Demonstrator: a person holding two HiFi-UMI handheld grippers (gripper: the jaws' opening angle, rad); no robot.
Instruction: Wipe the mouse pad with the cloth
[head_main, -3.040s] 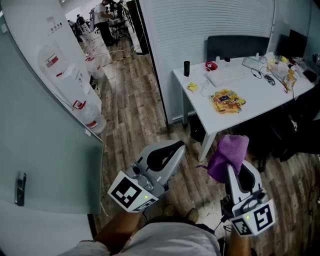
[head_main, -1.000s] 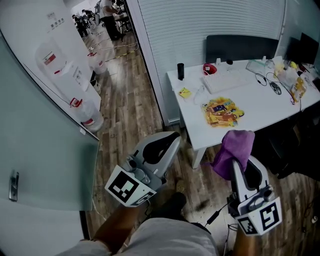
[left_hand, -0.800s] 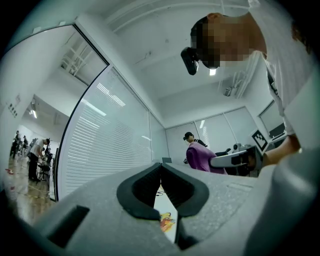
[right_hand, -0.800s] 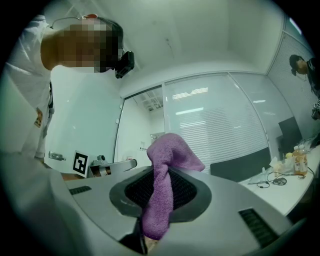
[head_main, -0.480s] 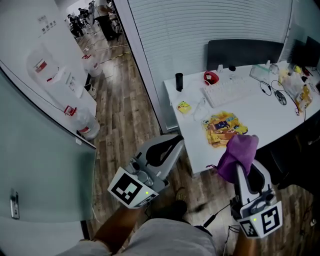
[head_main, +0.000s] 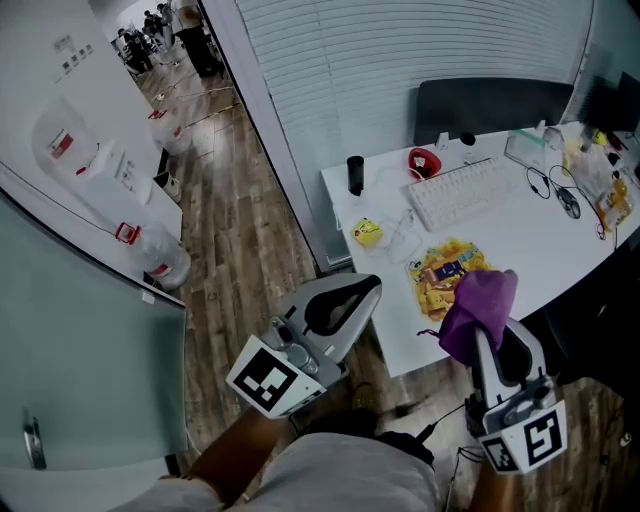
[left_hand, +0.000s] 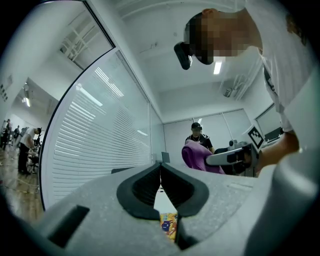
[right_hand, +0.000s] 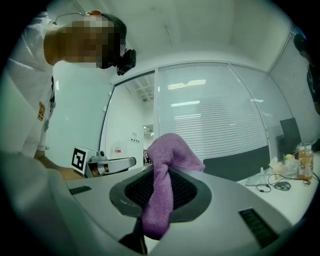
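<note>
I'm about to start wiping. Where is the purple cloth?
The purple cloth is clamped in the right hand-held gripper, lower right of the head view, near the colourful mouse pad.

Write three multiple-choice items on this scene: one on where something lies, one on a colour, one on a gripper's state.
1. Where does the mouse pad lie?
A. In a drawer
B. On the white desk, on the near side of the keyboard
C. On a shelf

2. What colour is the cloth?
A. Green
B. White
C. Purple

3. How does the left gripper stand?
A. Shut, with nothing in it
B. Shut on the cloth
C. Wide open

Answers:
1 B: the head view shows the yellow pad flat on the desk.
2 C: it shows purple in all three views.
3 A: its jaws meet at the tips with nothing between them, while the right gripper pinches the cloth.
</note>
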